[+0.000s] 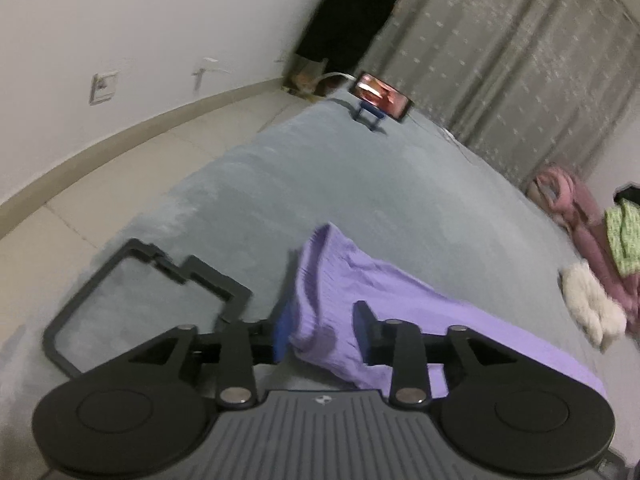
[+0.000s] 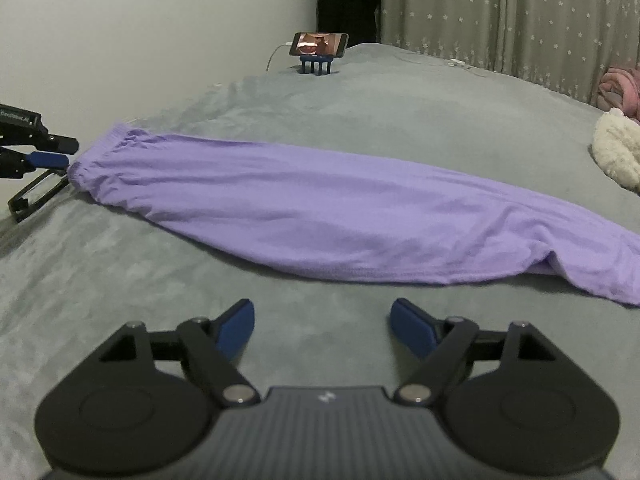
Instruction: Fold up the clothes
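Right tongs gape over bare bedspread; left tongs loosely straddle the purple trousers' waistband.

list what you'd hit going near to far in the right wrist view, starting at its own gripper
right gripper with jaws open over bare grey blanket → purple trousers lying flat across the bed → phone on its dark blue stand → star-patterned curtain
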Motion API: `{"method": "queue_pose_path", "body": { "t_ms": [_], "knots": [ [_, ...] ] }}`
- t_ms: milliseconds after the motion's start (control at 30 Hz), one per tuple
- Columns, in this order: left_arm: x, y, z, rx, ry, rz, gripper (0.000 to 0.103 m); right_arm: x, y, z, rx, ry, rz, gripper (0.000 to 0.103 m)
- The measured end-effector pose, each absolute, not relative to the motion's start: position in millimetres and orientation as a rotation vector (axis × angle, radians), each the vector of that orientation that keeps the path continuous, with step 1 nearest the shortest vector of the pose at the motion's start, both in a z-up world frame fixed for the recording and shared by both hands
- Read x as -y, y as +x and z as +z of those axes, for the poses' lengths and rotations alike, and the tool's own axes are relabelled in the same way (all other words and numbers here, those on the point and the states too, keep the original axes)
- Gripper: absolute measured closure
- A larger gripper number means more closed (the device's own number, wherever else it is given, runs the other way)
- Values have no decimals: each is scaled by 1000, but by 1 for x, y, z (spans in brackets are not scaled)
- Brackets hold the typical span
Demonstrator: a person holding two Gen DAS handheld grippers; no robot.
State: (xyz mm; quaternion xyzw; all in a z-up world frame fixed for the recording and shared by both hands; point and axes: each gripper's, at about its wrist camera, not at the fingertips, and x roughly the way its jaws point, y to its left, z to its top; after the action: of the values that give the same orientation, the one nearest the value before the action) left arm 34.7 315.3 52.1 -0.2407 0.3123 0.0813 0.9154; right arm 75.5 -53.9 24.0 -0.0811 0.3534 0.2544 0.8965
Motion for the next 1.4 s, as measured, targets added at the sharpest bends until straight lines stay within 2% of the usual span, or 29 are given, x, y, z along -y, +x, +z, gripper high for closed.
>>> {"method": "queue_pose_path", "body": {
  "t_ms": [300, 333, 367, 400, 500, 600, 767, 867, 1033, 1133, 1267, 1367, 1400],
  "knots": [
    [-291, 44, 40, -686, -337, 247, 64, 47, 84, 19, -739, -149, 568, 12],
    [-290, 46, 37, -685, -328, 256, 67, 46, 85, 18, -738, -149, 571, 11],
    [-289, 49, 35, -685, -316, 265, 77, 46, 86, 18, -738, -147, 575, 10],
    [-288, 51, 33, -685, -304, 274, 81, 46, 86, 18, -737, -144, 578, 10],
    [-292, 54, 38, -658, -329, 276, 90, 46, 89, 17, -724, -134, 592, 9],
    [-300, 54, 45, -630, -373, 269, 94, 45, 92, 17, -705, -131, 602, 10],
    [-313, 53, 51, -615, -448, 243, 95, 41, 89, 23, -639, -126, 636, 18],
    [-315, 55, 51, -622, -459, 244, 95, 40, 87, 26, -624, -130, 640, 18],
    [-314, 55, 54, -613, -469, 241, 95, 38, 87, 24, -713, -119, 614, 18],
    [-317, 55, 54, -607, -481, 238, 95, 47, 88, 26, -784, -36, 629, 14],
    [-317, 54, 54, -611, -479, 242, 95, 45, 98, 21, -809, 27, 644, 1],
    [-316, 54, 53, -615, -474, 246, 95, 37, 99, 17, -758, -14, 645, 1],
    [-315, 55, 53, -617, -471, 248, 95, 36, 98, 18, -746, -16, 643, 4]
  ]
}}
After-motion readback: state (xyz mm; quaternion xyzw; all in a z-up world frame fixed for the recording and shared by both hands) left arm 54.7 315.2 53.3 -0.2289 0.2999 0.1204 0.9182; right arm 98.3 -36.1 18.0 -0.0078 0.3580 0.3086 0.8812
